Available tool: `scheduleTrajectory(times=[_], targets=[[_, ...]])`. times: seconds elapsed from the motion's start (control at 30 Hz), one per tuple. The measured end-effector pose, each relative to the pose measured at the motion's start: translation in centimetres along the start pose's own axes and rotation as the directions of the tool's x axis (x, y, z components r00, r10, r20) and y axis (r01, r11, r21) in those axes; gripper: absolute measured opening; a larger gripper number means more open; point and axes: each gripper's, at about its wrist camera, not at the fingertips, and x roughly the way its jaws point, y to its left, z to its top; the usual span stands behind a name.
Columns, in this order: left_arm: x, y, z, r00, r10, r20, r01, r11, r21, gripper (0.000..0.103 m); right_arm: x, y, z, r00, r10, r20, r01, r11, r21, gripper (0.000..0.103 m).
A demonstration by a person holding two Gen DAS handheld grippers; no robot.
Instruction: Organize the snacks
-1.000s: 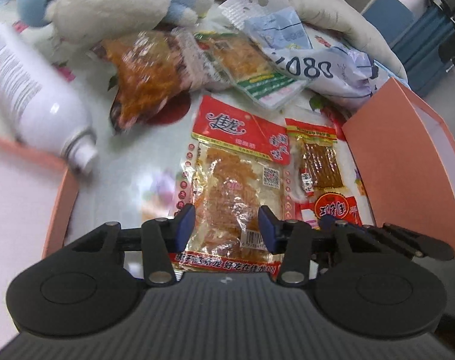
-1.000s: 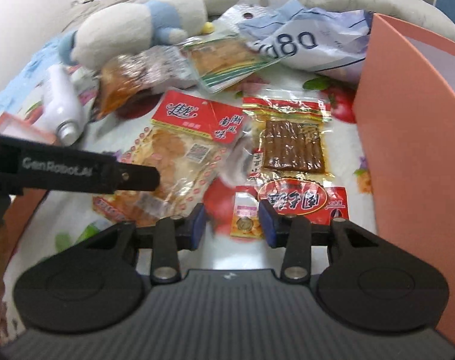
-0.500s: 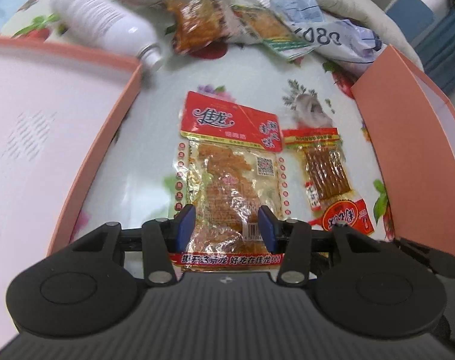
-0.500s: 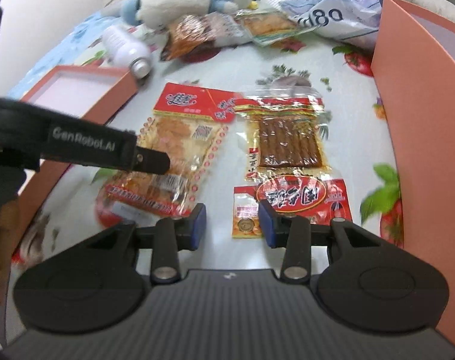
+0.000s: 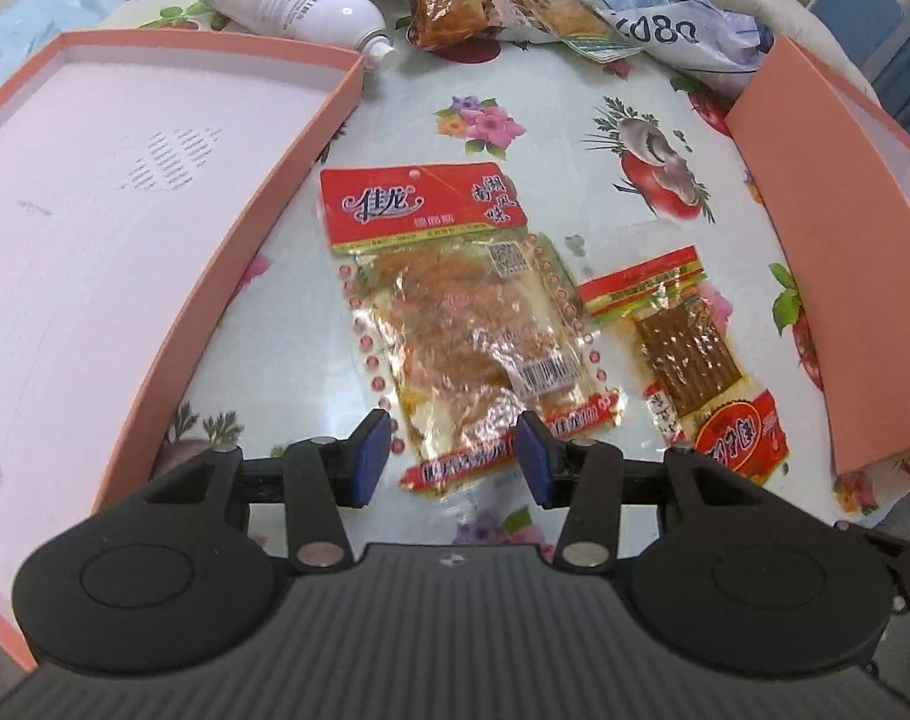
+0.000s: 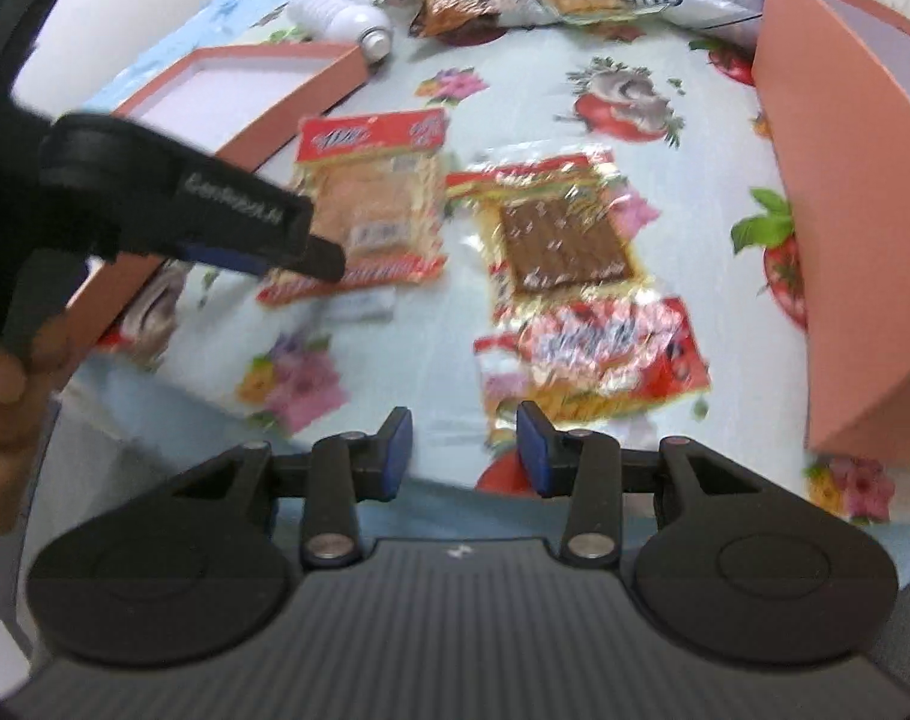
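Pulled back toward the near table edge – more table and both pink box halves now in view; left hand-held gripper point(image 5: 452, 459) part-spread over the red-topped snack pack point(image 5: 455, 324); right hand-held gripper point(image 6: 464, 450) part-spread, empty, near the spicy-strip pack point(image 6: 569, 276); both packs flat, unboxed.

Left gripper point(image 5: 452, 459): black body, blue pads; right gripper point(image 6: 458, 450) same; silver screws.
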Motion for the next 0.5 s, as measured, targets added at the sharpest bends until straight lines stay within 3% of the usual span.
scheduleTrajectory(times=[0.1,0.2,0.4,0.5], targets=[[-0.5,0.2,-0.1,1.0,-0.014,0.009,0.014,1.0,-0.01,0.056,-1.4,-0.2,0.1,0.999,-0.01,0.048,0.01,1.0,0.01,0.042],[-0.5,0.4,0.4,0.998,-0.056,0.024,0.057,0.998,-0.028,0.08,-2.1,-1.3,0.8,0.992,-0.056,0.116,0.049,0.997,0.055,0.066],[0.5,0.6,2.3,0.996,-0.067,0.059,0.072,0.994,-0.081,0.093,0.2,-3.0,2.9,0.99,-0.066,0.122,0.058,0.996,0.067,0.086],[1.5,0.4,3.3,0.996,-0.087,0.031,0.089,0.993,-0.078,0.094,1.8,-3.3,3.7,0.992,-0.065,0.111,0.061,0.997,0.04,0.086]])
